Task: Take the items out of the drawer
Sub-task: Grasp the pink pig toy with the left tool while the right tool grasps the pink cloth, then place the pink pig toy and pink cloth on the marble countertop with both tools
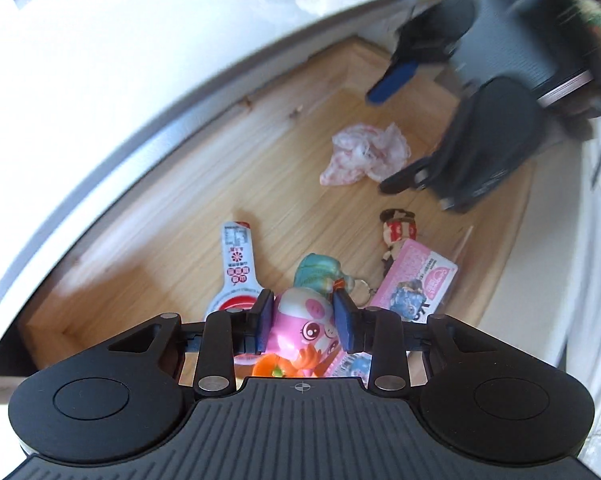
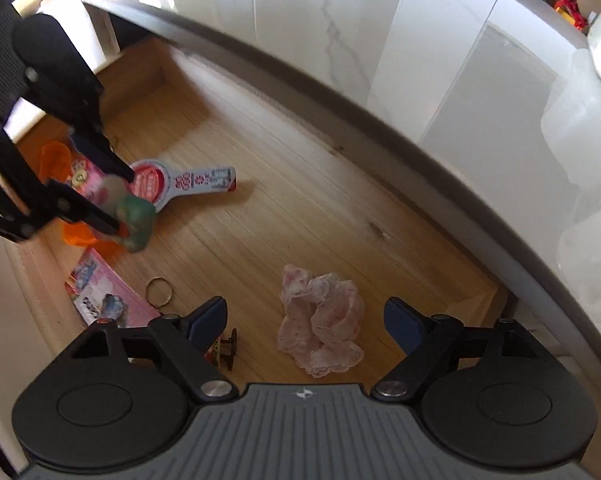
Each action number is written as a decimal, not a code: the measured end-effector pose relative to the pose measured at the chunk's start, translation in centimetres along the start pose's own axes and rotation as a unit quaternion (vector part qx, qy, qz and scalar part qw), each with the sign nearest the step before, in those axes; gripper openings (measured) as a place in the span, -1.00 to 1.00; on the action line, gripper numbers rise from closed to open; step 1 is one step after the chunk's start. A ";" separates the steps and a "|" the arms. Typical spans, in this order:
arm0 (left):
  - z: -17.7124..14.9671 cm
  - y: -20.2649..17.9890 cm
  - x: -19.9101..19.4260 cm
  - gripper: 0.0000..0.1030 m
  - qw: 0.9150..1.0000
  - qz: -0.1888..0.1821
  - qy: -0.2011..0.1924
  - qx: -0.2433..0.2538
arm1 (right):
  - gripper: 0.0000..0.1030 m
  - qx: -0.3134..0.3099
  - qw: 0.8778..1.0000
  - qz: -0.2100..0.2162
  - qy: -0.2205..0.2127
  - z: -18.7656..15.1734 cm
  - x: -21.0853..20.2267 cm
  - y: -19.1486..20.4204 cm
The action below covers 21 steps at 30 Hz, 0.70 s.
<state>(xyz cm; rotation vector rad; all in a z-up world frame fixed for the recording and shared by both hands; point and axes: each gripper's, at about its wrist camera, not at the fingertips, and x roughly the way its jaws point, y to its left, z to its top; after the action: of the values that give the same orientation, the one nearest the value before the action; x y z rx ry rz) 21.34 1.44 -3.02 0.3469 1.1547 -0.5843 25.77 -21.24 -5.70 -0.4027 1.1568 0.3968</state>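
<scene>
While my left gripper (image 1: 302, 322) clamps the pink pig toy (image 1: 300, 320) near the drawer's (image 2: 260, 184) front edge, my right gripper (image 2: 304, 320) hangs open around the crumpled cloth (image 2: 320, 320) lying mid-floor. Next I judge: close on it, lift both clear.

left wrist – looks steeply down, close above drawer (image 1: 228, 184) | right wrist – same, from opposite end | shared: wooden floor, crumpled pink cloth (image 2: 320, 332), each other's gripper
</scene>
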 end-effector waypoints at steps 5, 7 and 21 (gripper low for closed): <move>-0.2 -0.5 -3.2 -0.30 0.998 -0.002 -0.050 -0.039 | 0.04 -0.051 0.997 -0.022 0.053 0.6 3.6 1.3; -0.4 -0.8 -4.5 -0.30 0.996 -0.005 -0.073 -0.056 | -0.27 -0.059 0.996 -0.026 0.062 0.7 4.3 1.5; 6.1 6.4 -11.5 -0.28 0.919 0.074 -0.298 -0.248 | -0.68 0.015 0.996 0.002 -0.093 3.0 -11.5 0.9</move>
<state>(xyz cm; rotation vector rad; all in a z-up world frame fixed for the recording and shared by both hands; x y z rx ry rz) 26.51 6.20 9.69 -0.1787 0.6403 -0.2154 23.69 -20.03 5.99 -0.3298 0.9823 0.4104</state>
